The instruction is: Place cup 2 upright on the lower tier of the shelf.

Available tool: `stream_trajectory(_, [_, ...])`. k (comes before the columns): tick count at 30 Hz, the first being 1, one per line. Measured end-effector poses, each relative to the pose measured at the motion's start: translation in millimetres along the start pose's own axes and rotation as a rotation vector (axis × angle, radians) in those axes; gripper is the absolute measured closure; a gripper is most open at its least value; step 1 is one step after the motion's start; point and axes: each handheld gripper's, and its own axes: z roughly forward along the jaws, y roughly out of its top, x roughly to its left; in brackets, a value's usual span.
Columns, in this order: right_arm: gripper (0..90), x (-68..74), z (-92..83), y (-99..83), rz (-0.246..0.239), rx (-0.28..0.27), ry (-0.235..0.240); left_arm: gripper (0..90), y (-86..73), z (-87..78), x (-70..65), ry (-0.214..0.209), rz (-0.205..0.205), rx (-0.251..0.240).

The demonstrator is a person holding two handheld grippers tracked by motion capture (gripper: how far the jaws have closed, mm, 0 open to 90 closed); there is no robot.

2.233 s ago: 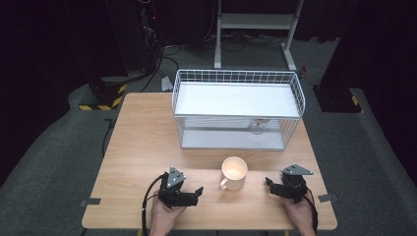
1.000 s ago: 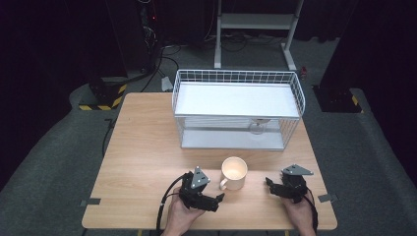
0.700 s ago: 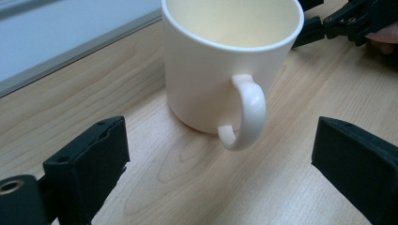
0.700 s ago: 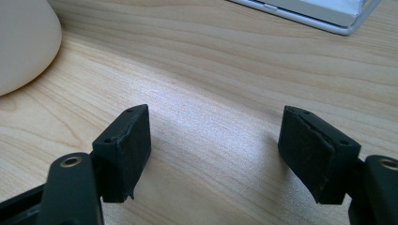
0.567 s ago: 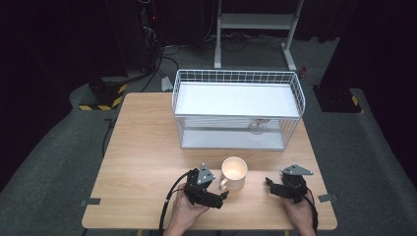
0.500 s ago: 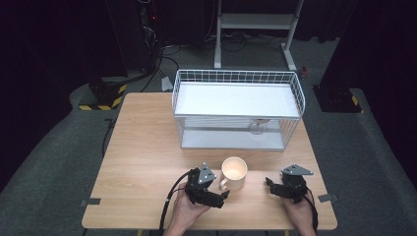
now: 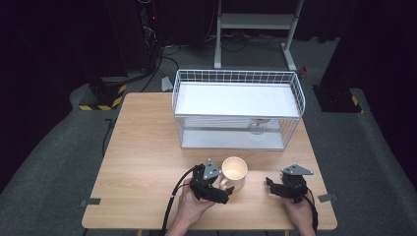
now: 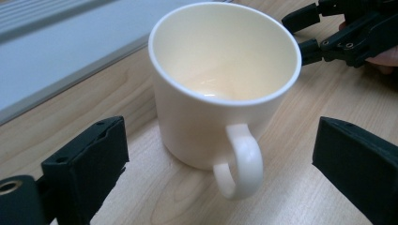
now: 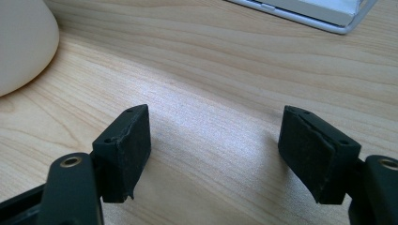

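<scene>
- Since the earlier frames: left tool (image 7: 222, 192) has slid across the desk (image 7: 147, 162) toward the mug (image 7: 235, 173); right tool (image 7: 273, 187) hasn't shifted, mug hasn't either.
- High view: mug stands upright on the near part of the desk, in front of the wire basket (image 7: 236, 110), between the two tools. Left hand (image 7: 194, 209) comes in from the bottom edge, tool body angled toward the mug's near left side. Right hand (image 7: 301, 214) rests low on the desk, tool pointing toward the mug but well apart from it.
- Left gripper view: jaws stand wide, one each side of the mug (image 8: 225, 89), neither pad touching; nothing gripped. Handle (image 8: 241, 159) faces the camera, between the jaws – looks lined up for a grab at the handle or body. Tool tilted down, close to the desk. Right tool (image 8: 347, 33) visible beyond the mug.
- Right gripper view: jaws apart, partly open, only bare desk (image 9: 216, 93) between them; holding nothing. Mug's wall (image 9: 23, 42) sits at the upper left, off to one side. Reads as parked, waiting.
</scene>
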Motion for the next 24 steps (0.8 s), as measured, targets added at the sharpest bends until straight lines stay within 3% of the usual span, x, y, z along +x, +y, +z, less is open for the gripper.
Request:
stream_trajectory(6, [25.6, 0.0, 0.0, 0.0, 0.000, 0.000, 0.000, 3.0, 6.2, 4.0, -0.5, 0.003, 0.015, 0.004])
stream_trajectory(10, [25.6, 0.1, 0.0, 0.0, 0.000, 0.000, -0.001, 2.5, 7.8, 8.0, 0.5, -0.013, 0.003, 0.008])
stream_trajectory(20, [25.6, 0.1, 0.0, -0.1, 0.005, 0.000, -0.002, 0.3, 18.9, 18.4, -3.7, -0.009, 0.047, 0.027])
stream_trajectory(24, [25.6, 0.0, 0.0, -0.1, 0.007, 0.000, -0.003, 0.2, 21.1, 22.5, -2.8, -0.019, 0.034, 0.021])
